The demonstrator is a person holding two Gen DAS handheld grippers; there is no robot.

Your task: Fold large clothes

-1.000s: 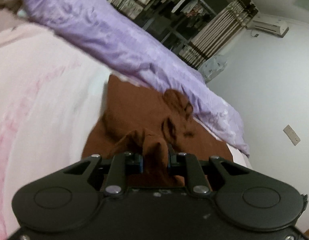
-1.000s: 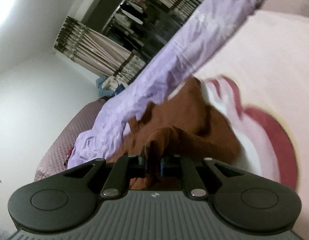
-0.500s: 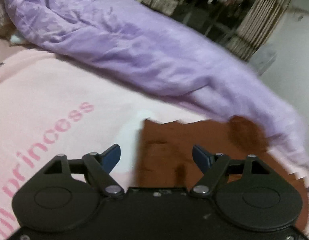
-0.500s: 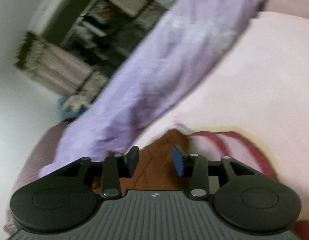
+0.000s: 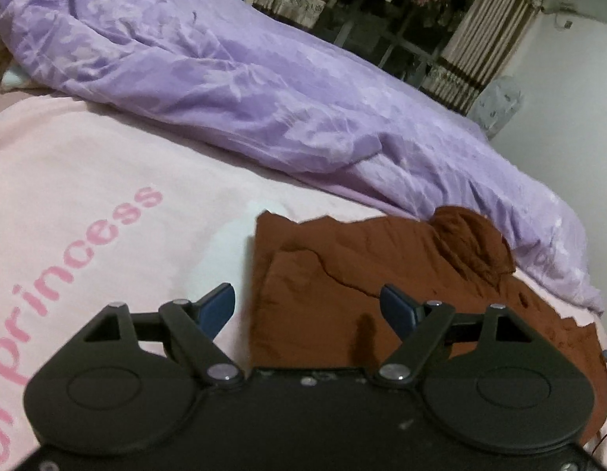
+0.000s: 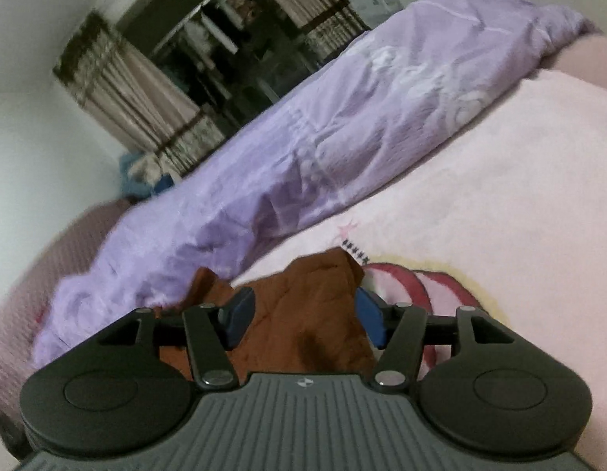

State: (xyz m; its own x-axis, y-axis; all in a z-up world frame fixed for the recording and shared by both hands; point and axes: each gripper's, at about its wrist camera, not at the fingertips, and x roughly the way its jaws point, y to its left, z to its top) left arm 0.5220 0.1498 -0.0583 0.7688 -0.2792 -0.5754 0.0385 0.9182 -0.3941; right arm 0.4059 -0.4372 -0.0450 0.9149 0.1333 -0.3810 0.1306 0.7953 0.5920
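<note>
A rumpled lilac duvet (image 5: pixel 264 90) stretches along the far side of a pale pink blanket (image 5: pixel 87 180) printed with the word "princess" (image 5: pixel 79 271). Behind it, striped curtains (image 5: pixel 487 35) frame dark wardrobe shelving (image 5: pixel 385 15), and an air conditioner (image 5: pixel 574 0) hangs on the white wall.

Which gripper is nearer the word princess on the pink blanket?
Left. The left gripper hangs beside princess, over the brown garment's edge. The right gripper's view shows only the garment and a red pattern.
</note>
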